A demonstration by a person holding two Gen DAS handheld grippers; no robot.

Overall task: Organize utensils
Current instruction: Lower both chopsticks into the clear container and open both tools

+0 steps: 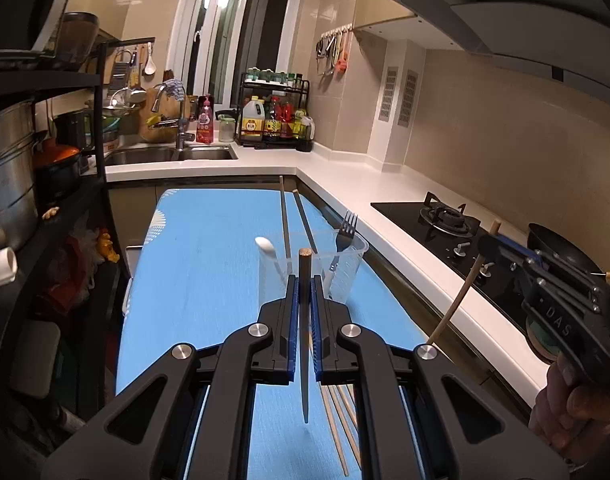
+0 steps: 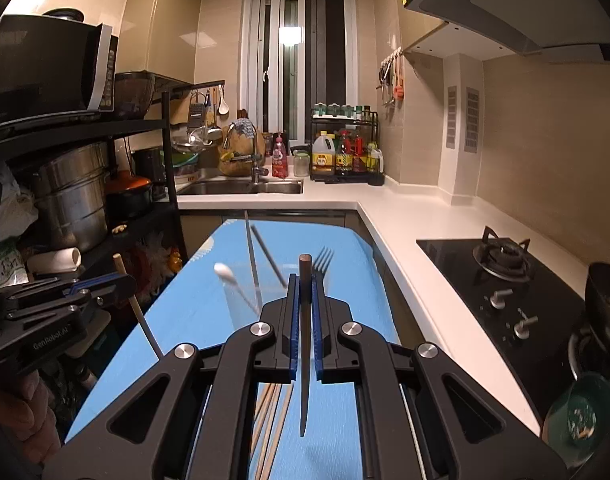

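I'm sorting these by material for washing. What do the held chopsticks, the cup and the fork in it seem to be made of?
Chopsticks: probably wood or bamboo; the cut ends look tan and matte, the shafts darker.
Cup: clear plastic, it seems; see-through, with a thin rim.
Fork: likely stainless steel; grey and slightly shiny.

open blue table (image 1: 209, 264) left of clear cup (image 1: 345, 276), chopsticks (image 1: 301, 220) and fork (image 1: 345, 236) rising from it
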